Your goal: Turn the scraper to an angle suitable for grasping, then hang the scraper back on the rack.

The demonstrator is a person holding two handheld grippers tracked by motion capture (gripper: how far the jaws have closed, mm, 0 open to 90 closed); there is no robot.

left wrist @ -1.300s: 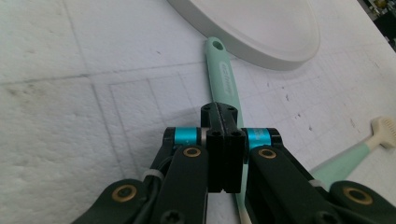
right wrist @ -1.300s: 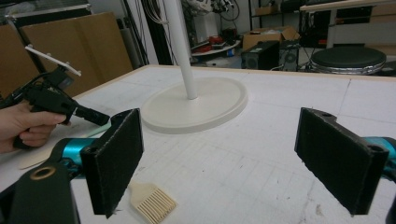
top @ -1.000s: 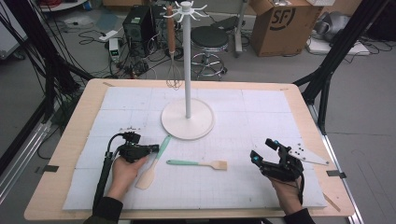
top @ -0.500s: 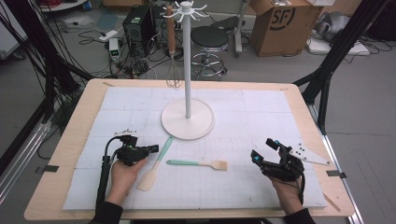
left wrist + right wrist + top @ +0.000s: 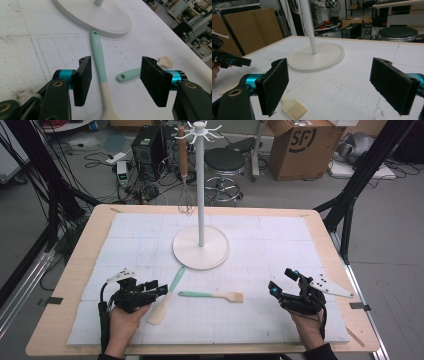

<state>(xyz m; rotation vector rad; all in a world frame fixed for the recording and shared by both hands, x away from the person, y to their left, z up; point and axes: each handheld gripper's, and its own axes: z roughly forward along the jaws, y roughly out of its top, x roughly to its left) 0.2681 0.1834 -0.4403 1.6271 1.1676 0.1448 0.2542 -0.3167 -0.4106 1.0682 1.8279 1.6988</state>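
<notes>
Spoon [image 5: 165, 300] lies flat on the mat, handle tip near the stand base [image 5: 201, 247]. Left gripper [image 5: 115, 80] jaws have just been opening, astride the handle without touching. Right gripper [image 5: 329, 85] gapes wide, empty.

Mint-green handle, cream head: spoon [image 5: 101, 75] and brush [image 5: 212, 295]. White stand [image 5: 201, 245] on white gridded mat [image 5: 300, 255]; pale wooden table [image 5: 75, 285]. Black grippers, left [image 5: 115, 80] and right [image 5: 329, 85], with turquoise collars.

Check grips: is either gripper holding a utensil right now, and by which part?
Nothing held. The left gripper has just been opening; the spoon lies between its jaws, pads clear of the handle. The right gripper is open over the mat.
</notes>
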